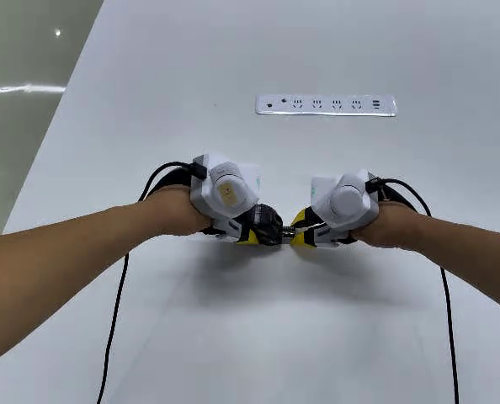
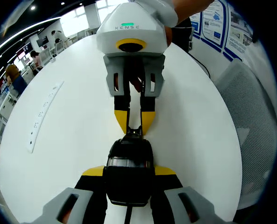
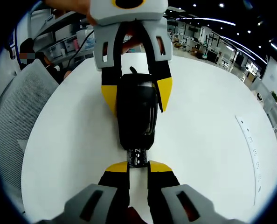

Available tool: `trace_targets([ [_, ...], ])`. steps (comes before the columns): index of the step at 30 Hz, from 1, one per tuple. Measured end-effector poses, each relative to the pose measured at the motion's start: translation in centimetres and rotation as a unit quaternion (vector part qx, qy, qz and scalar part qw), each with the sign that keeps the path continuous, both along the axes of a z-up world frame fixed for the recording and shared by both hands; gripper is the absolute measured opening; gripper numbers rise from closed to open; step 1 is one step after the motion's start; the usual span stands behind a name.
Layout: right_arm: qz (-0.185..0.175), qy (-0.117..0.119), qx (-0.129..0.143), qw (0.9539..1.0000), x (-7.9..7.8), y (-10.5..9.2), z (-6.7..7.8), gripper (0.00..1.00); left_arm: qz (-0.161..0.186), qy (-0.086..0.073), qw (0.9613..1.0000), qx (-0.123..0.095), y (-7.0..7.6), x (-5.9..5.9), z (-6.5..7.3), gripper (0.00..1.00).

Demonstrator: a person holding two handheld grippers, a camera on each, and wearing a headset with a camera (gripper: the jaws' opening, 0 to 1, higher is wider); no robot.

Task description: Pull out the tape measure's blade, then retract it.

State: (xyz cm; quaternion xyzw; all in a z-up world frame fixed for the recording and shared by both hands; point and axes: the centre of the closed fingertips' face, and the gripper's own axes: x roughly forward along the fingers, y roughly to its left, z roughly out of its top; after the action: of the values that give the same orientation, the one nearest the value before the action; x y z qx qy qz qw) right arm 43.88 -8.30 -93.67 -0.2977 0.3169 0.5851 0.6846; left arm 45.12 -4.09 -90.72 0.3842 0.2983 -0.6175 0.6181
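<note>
A black tape measure (image 1: 268,223) is clamped between the yellow-tipped jaws of my left gripper (image 1: 254,230), just above the white table. In the left gripper view its case (image 2: 129,163) sits deep between the fingers (image 2: 94,171). My right gripper (image 1: 299,233) faces it nose to nose and is shut on the end of the blade. In the right gripper view a very short stretch of the blade (image 3: 137,157), with black markings, shows between the case (image 3: 137,114) and my fingertips (image 3: 118,167).
A white power strip (image 1: 326,104) lies flat farther back on the table. Black cables (image 1: 115,320) trail from both grippers toward me. The table's left edge (image 1: 55,126) drops to a glossy floor. A grey mesh chair (image 2: 250,116) stands beside the table.
</note>
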Motion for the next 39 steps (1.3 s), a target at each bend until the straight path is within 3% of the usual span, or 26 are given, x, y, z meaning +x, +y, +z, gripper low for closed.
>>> trace_targets([
  [30,-0.013,0.003,-0.014,0.9998,-0.7,-3.4,0.3,0.12,0.000,0.003,1.0000,-0.001,0.0,-0.2,0.0,0.33],
  [39,-0.020,0.005,-0.020,0.9996,-0.9,-5.3,0.4,0.12,-0.001,0.004,1.0000,-0.001,-0.1,-0.3,0.1,0.33],
])
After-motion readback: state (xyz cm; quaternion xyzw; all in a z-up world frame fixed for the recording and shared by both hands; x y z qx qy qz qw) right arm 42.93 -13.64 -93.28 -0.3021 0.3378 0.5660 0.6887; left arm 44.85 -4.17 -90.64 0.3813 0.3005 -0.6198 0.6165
